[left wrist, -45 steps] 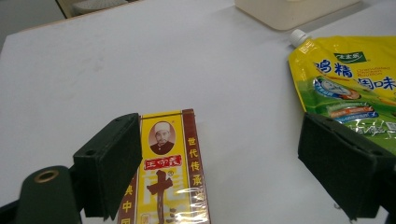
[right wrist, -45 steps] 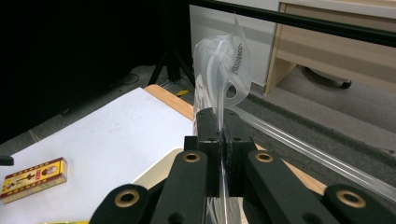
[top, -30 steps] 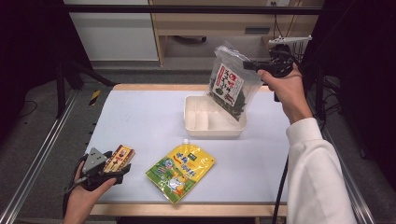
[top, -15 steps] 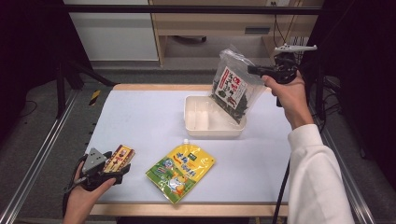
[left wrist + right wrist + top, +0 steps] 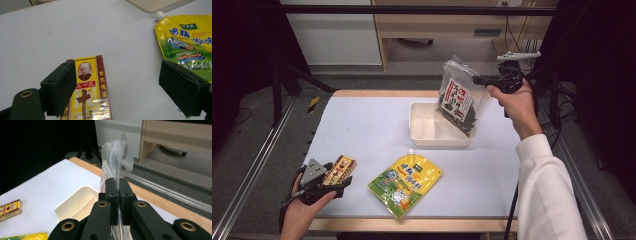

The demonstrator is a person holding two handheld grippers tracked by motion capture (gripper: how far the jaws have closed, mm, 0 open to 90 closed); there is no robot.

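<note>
The right gripper [image 5: 479,80] has its fingers clamped on the top edge of the bag [image 5: 458,97], hanging over the tray [image 5: 417,127] at the table's far right. The left gripper [image 5: 343,181], fingers wide, rests by the box [image 5: 339,169] at near left.

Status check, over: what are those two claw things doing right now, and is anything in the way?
Right gripper shut on seaweed bag, hanging over white tray. Left gripper open around yellow box. Nothing blocking tray.
</note>
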